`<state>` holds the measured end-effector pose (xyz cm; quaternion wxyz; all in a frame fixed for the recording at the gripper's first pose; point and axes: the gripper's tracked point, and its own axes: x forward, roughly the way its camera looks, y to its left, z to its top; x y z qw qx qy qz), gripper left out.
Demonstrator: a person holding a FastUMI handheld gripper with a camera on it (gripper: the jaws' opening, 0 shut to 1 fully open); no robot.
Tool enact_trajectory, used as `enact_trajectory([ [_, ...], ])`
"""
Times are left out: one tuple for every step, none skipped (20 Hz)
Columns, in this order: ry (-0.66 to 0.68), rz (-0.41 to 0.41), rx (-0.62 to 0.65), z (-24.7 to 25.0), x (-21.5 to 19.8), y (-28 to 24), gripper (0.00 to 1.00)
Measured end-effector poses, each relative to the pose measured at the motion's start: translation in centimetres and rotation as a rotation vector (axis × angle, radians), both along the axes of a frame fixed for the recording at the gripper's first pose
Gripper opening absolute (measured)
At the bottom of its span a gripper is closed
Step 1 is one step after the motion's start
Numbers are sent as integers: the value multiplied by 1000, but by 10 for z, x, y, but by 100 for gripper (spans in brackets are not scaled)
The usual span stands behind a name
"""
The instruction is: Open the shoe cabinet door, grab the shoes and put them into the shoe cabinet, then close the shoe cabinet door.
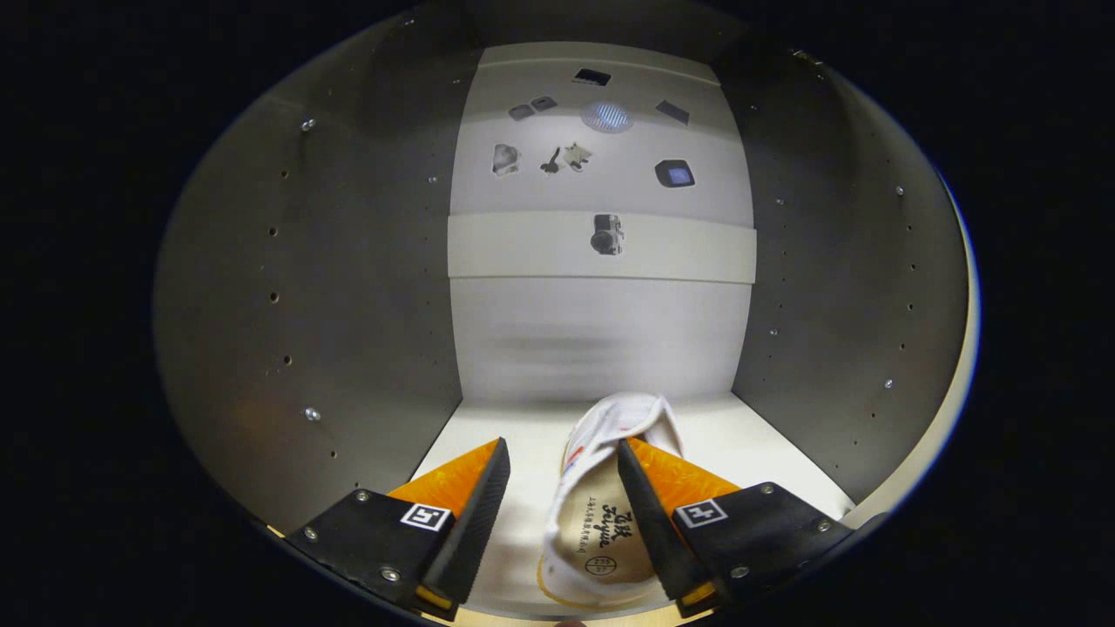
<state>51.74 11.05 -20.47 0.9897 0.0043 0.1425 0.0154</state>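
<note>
The white shoe [601,488] lies on the pale floor of the shoe cabinet [348,287], toe pointing in toward the back wall, its open mouth facing the camera so the tan insole with a printed mark shows. Its heel end is cut off low down, and the right side of it is hidden behind the right finger [649,514], so I cannot tell whether that finger presses the shoe or just lies against it. A little red and blue trim shows on its left flank, too small to make out further.

The tongs [562,457] stand open: the left finger [475,514] is clear of the shoe with bare shelf showing between them, and the shoe sits in the gap, hard over toward the right finger.

Beyond the shoe the cabinet's back panel rises pale, crossed by a lighter band [601,246]. Small dark stickers [607,233] dot it, too blurred to name. Grey side walls with rows of peg holes close in on both sides.
</note>
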Motion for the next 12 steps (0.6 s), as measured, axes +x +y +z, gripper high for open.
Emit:
enact_trajectory([
  [-5, -6, 10, 3, -2, -1, 81],
  [-7, -6, 22, 7, -5, -2, 81],
  [-21, -13, 27, 14, -10, -4, 82],
  [-42, -10, 30, 25, -17, -3, 82],
  [-70, -10, 27, 39, -29, -5, 82],
  [-94, 2, 29, 54, -42, -4, 83],
  [-116, 0, 27, 66, -59, -6, 84],
  [-138, 1, 28, 80, -78, -9, 84],
  [-156, -1, 30, 93, -98, -12, 85],
  [-174, -6, 35, 107, -123, -17, 85],
  [-184, -8, 48, 118, -144, -21, 86],
  [-193, -13, 60, 127, -167, -26, 87],
])
